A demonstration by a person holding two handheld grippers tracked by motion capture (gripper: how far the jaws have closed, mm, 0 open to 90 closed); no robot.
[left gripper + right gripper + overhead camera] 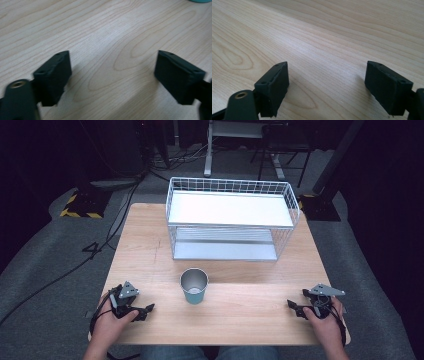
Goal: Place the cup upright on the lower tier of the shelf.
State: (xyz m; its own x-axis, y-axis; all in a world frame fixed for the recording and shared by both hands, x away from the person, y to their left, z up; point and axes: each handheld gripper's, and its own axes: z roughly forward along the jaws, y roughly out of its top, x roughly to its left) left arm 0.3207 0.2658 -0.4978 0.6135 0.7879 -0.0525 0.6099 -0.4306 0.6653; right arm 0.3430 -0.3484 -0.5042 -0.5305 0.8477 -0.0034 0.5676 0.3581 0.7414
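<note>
Metal cup [194,286] upright on the counter [150,250], midway between two idle hand-held grippers.

Standing mouth-up near the front centre, long axis vertical, opening toward the ceiling, just in front of the white wire rack [231,217] and apart from it; probably set there to be reachable from either side and lined up with the rack's shelves. Left hand-held gripper [145,311] resting low at the front left corner, jaws apart over bare wood, nothing between them, pointed roughly toward the cup's base. Right hand-held gripper [294,308] at the front right, jaws likewise spread and empty, aimed inward. Teal sliver at the top edge of the left gripper view possibly the cup's foot, too little visible to be sure.
</note>
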